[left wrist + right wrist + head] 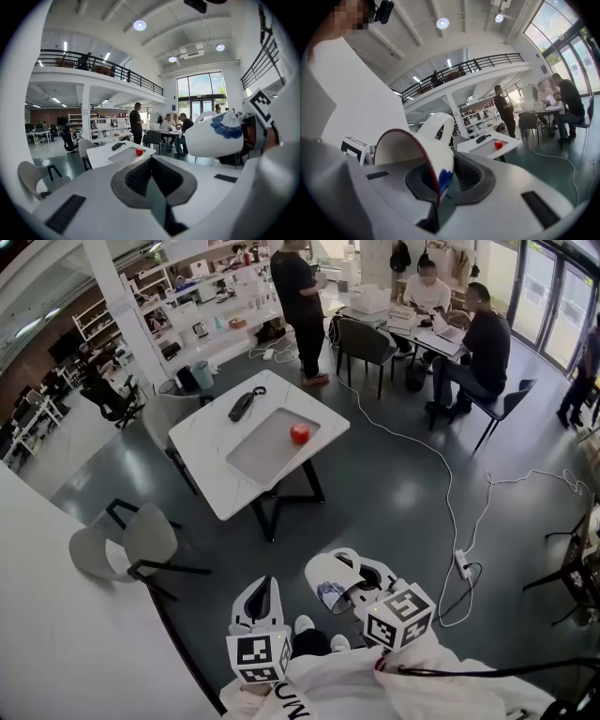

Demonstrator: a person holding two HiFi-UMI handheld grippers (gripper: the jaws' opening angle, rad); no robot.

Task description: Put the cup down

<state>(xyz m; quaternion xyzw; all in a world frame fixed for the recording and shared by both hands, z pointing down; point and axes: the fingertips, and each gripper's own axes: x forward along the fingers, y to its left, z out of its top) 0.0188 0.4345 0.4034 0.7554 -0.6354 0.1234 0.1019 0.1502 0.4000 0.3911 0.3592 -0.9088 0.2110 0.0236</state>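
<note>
The white cup (424, 147) has a red rim, a blue mark and a loop handle. It lies tilted on its side, its wall pinched between the jaws of my right gripper (440, 190), which is shut on it. From the head view, the cup (333, 579) and right gripper (354, 589) hang over the dark floor close to the person's body. The left gripper (261, 604) is beside them, shut, with nothing between its pads (152, 185). In the left gripper view the cup (213, 137) shows to the right. The white table (214, 486) stands well ahead.
A grey mat (267, 448), a red apple (299, 433) and a black object (245, 405) are on the table. Grey chairs (127, 545) stand to the left. A white cable and power strip (462, 564) lie on the floor at right. People stand and sit at desks behind.
</note>
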